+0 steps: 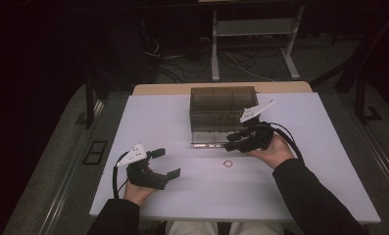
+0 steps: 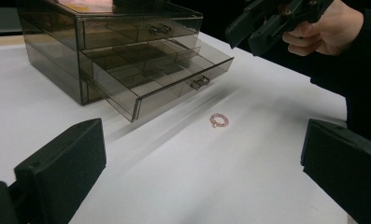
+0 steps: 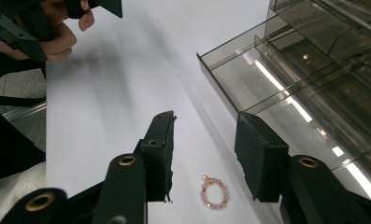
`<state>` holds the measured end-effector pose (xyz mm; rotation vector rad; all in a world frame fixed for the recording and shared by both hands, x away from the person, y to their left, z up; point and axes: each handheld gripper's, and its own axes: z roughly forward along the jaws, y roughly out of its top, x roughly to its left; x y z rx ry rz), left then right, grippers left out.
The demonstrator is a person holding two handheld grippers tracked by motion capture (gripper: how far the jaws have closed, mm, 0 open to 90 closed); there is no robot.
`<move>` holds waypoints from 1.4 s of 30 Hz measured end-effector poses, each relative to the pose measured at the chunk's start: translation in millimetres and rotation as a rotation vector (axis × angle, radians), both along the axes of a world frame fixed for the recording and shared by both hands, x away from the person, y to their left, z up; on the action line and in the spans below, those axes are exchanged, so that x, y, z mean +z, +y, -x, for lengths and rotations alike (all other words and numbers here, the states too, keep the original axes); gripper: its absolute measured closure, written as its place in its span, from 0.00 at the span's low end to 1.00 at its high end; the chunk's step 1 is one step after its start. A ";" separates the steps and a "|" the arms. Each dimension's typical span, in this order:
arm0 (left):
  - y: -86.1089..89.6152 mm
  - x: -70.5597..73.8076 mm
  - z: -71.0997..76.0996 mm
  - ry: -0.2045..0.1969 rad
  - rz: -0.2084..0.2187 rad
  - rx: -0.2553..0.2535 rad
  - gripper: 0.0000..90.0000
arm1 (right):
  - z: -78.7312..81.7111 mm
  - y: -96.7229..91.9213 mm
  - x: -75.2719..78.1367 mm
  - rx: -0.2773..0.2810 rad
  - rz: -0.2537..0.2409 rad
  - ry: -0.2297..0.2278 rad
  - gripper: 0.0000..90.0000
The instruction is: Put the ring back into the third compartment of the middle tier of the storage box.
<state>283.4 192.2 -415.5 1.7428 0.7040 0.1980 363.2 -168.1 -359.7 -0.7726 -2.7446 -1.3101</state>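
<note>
1. Left gripper (image 1: 166, 163): held low over the near-left part of the white table (image 1: 158, 122), at the person's side. Jaws spread wide, nothing between them. In the left gripper view its black pads (image 2: 61, 163) frame the scene at far left and far right.

2. Bead bracelet (image 1: 227, 163): small pink loop with a few gold beads, lying flat on the bare tabletop, just in front of the open drawer and apart from it. Seen also in the left gripper view (image 2: 219, 121) and the right gripper view (image 3: 214, 192).

3. Right gripper (image 1: 231, 143): held in the person's right hand (image 1: 273, 152), above the table, just beyond and right of the bracelet, near the drawer front. Jaws parted partway, empty. In the right gripper view the bracelet lies on the table below the gap between the two pads (image 3: 258, 154), touching neither.

4. Bottom drawer (image 2: 169, 77): pulled out of the chest toward the person, divided into compartments, metal handle on the front. Compartments in view look empty.

5. Drawer chest (image 1: 224, 110): smoky transparent plastic, standing at the table's middle-far area. Upper drawer (image 2: 141, 30) closed.

6. Beyond the far table edge: dark floor with cables (image 1: 182, 61) and a white stand frame (image 1: 253, 46).
</note>
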 end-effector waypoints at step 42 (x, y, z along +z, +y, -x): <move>0.8 0.5 1.0 -0.001 -0.003 0.005 0.00 | 15.7 8.4 -42.9 0.027 0.038 0.049 0.59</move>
